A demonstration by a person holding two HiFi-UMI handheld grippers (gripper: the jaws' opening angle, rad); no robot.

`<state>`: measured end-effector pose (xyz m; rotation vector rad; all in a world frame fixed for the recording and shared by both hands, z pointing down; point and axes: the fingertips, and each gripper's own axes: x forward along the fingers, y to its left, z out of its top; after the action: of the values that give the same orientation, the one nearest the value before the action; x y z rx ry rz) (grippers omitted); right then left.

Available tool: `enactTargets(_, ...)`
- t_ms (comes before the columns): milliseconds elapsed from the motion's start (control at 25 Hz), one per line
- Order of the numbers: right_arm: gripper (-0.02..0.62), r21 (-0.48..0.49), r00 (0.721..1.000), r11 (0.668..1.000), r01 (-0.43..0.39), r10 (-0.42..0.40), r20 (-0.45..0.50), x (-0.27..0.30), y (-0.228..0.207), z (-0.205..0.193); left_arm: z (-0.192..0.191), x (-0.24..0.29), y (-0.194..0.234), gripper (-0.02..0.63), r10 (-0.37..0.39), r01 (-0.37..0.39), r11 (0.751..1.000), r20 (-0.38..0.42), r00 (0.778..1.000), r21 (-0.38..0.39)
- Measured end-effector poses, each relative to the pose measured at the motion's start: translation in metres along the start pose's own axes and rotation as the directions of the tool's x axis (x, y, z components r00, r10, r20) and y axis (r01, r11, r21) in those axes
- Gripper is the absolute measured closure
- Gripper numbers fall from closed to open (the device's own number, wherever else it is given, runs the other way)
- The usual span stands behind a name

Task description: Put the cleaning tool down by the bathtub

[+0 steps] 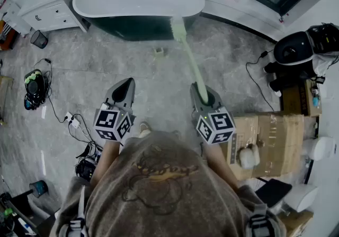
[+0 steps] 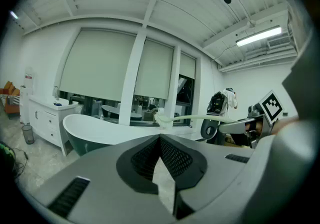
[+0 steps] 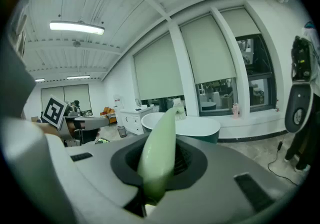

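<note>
1. Grey marbled floor (image 1: 159, 80) fills the head view, and the white bathtub (image 1: 95, 11) lies across 12 o'clock. The pale green brush (image 1: 190, 61) reaches from the right tool (image 1: 203, 96) toward 12 o'clock. Its bristle head (image 1: 178, 28) is up against the tub's near side, though I can't tell whether it touches. The left tool (image 1: 126, 85) sits at 9 o'clock of the right one, well apart from the brush.

2. Left gripper view: the left tool (image 2: 160, 140) has its jaws closed tip to tip with nothing between them. The brush (image 2: 190, 118) crosses at 1 o'clock, held off the floor and above the bathtub (image 2: 100, 133), so it isn't put down yet.

3. Right gripper view: the right tool (image 3: 159, 143) is clamped on the tail of the brush (image 3: 162, 128) handle, with the head out at 12 o'clock over the bathtub (image 3: 195, 127).

4. My guess is that it's a light, stiff plastic thing with a smooth, rounded handle. Gripped this far back, the long stick could swivel or slide in the pads. A hold nearer mid-handle would steady it, and the soft bristles aren't worth gripping.
</note>
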<state>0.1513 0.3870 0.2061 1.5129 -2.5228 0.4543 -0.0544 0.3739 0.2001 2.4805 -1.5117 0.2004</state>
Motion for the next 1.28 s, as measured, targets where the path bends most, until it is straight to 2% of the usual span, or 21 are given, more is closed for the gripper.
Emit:
enactTargets(400,0.552,0.003,1.000,1.000,-0.015,0.015,-0.001,0.004,0.005,-0.003,-0.006,0.001,0.003,0.595,-0.016,0.016,1.000,-0.013,1.000,-0.002)
enactTargets(720,0.549,0.012,1.000,1.000,-0.028,0.028,0.009,0.018,0.030,-0.003,-0.012,-0.009,0.033,0.595,-0.043,0.044,0.999,-0.028,0.999,0.006)
enactTargets(1080,0.549,0.049,1.000,0.999,0.020,-0.021,0.010,0.045,0.065,-0.018,-0.022,-0.011,0.074,0.595,-0.118,0.118,0.993,-0.044,0.992,0.016)
enactTargets(1280,0.549,0.057,0.998,0.997,0.058,-0.059,0.013,0.051,0.064,-0.016,-0.028,-0.003,0.086,0.595,-0.136,0.136,0.991,-0.058,0.989,-0.004)
